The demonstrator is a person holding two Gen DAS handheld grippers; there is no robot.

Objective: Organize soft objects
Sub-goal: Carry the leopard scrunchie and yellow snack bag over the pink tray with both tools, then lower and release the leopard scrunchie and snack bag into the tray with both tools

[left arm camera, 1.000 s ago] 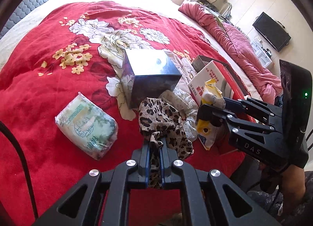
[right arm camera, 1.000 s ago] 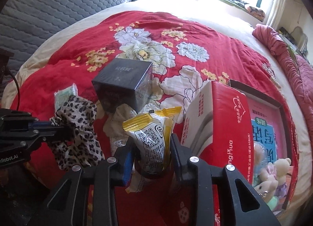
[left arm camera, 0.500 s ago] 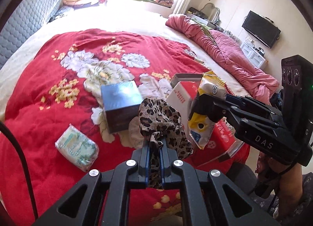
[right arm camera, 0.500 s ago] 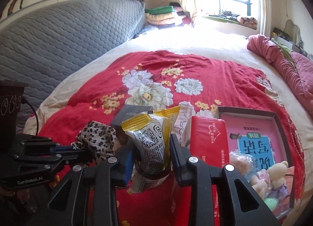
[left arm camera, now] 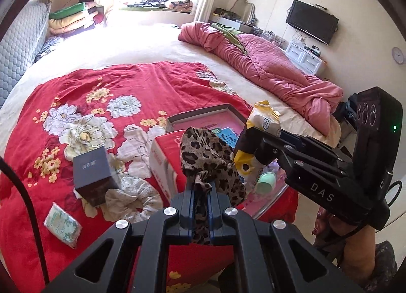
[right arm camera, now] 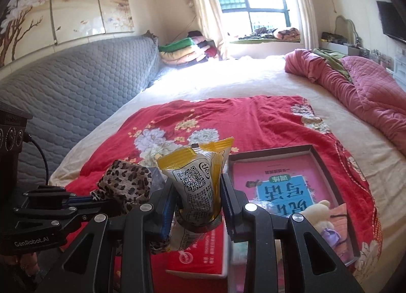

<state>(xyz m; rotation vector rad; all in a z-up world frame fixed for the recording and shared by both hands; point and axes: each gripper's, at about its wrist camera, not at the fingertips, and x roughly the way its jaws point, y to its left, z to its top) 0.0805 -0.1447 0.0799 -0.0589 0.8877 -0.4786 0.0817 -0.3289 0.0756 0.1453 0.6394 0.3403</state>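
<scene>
My left gripper (left arm camera: 201, 192) is shut on a leopard-print cloth (left arm camera: 208, 161), which hangs bunched above the bed; the same leopard-print cloth (right arm camera: 127, 184) shows at lower left in the right wrist view. My right gripper (right arm camera: 198, 204) is shut on a yellow and white snack packet (right arm camera: 196, 178), held upright. From the left wrist view the right gripper (left arm camera: 250, 145) with the packet (left arm camera: 264, 120) sits just right of the cloth, over a flat open box (left arm camera: 203, 118). The box (right arm camera: 312, 151) holds a pink booklet and small soft toys (right arm camera: 317, 210).
On the red floral blanket (left arm camera: 101, 82) lie a dark cube box (left arm camera: 92, 175), a white lace cloth (left arm camera: 132, 197), a tissue pack (left arm camera: 63, 224) and a red and white carton (left arm camera: 167, 161). A pink quilt (left arm camera: 266, 69) is heaped at the far right. A grey padded headboard (right arm camera: 76, 90) runs along the left.
Both grippers have risen and pulled back from the bed with the leopard cloth and the snack packet still held. The bed's objects look smaller, and more of the room shows.
</scene>
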